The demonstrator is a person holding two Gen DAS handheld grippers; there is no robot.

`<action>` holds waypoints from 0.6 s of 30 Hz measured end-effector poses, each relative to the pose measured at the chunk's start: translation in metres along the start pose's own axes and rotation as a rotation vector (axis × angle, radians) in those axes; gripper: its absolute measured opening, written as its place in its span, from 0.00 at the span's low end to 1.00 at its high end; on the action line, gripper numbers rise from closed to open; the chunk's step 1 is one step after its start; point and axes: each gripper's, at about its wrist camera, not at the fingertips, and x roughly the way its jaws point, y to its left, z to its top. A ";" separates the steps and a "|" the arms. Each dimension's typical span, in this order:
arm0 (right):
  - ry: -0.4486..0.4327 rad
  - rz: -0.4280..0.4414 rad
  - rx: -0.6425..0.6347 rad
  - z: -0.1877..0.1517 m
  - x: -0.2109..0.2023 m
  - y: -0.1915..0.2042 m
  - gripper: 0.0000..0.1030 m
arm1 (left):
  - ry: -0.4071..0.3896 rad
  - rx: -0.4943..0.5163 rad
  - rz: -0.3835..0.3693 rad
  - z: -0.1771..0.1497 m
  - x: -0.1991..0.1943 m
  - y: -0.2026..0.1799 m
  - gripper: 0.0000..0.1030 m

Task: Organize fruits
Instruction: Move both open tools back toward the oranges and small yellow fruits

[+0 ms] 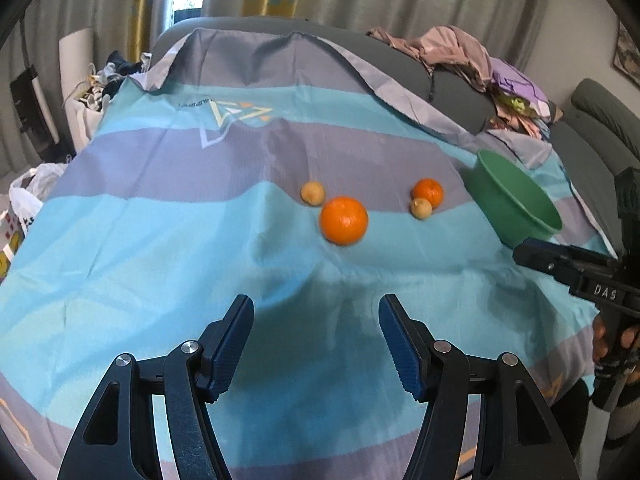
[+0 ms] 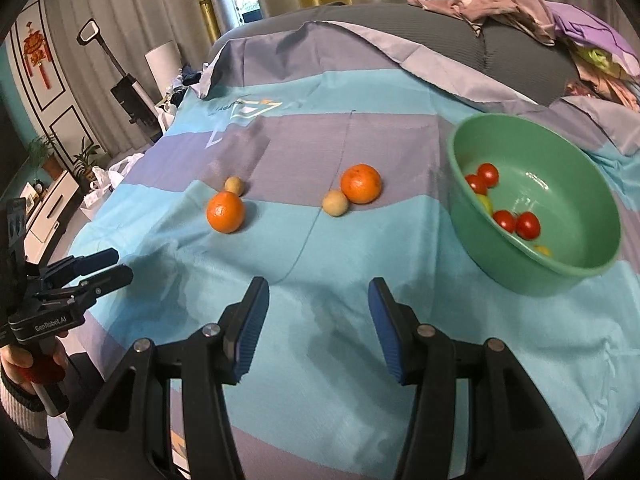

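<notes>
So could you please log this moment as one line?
left gripper open | right gripper open | oranges on cloth | tomatoes in bowl

We see a glossy green plastic bowl (image 2: 560, 272) on the matt striped cloth (image 2: 320, 248). Beside it, the oranges (image 2: 225, 212) look smooth-skinned, and ribbed blue pads (image 2: 250, 332) line matt black fingers.

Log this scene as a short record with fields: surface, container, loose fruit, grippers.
surface: striped blue and grey cloth
container: green bowl, upright, right of the loose fruit, holding red tomatoes and some yellow pieces
loose fruit: two oranges, each with a small tan fruit beside it
left gripper: open, empty
right gripper: open, empty
</notes>
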 end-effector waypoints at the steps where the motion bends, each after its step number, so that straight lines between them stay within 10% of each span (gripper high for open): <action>1: -0.002 -0.001 0.000 0.002 0.001 0.001 0.50 | -0.003 -0.001 -0.003 0.003 0.001 0.001 0.63; 18: 0.009 -0.006 0.009 0.019 0.026 0.003 0.50 | -0.019 0.024 -0.048 0.029 0.023 0.002 0.63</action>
